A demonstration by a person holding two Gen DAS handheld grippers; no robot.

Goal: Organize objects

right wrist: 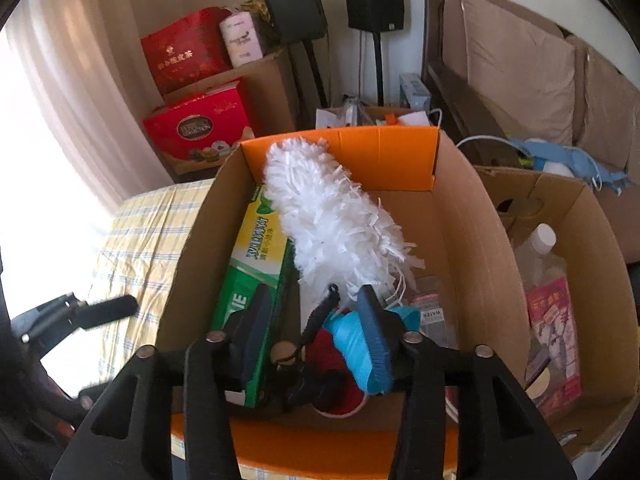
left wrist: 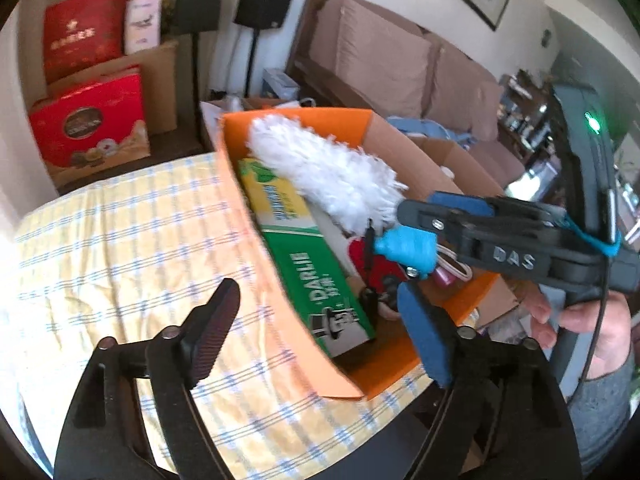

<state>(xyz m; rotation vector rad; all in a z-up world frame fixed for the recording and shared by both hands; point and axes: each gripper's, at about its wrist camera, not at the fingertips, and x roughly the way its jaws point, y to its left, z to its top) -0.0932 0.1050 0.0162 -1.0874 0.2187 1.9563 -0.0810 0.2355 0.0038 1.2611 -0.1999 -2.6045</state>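
Note:
An orange-lined cardboard box (left wrist: 248, 216) (right wrist: 400, 152) stands on the yellow checked tablecloth (left wrist: 120, 240). In it lie a green and yellow Darlie box (left wrist: 308, 276) (right wrist: 256, 272), a red item (right wrist: 332, 352) and a white fluffy duster (left wrist: 328, 172) (right wrist: 332, 220) with a blue handle (left wrist: 408, 248) (right wrist: 356, 348). My right gripper (right wrist: 316, 328) is open over the box, its right finger touching the blue handle; it also shows in the left wrist view (left wrist: 432, 208). My left gripper (left wrist: 320, 328) is open and empty, straddling the box's near wall.
A second cardboard box (right wrist: 580, 240) with a bottle and a pink packet stands right of the first. Red gift boxes (left wrist: 88, 120) sit on cartons at the back left. Speakers on stands (left wrist: 264, 0) and a sofa (left wrist: 400, 60) are behind.

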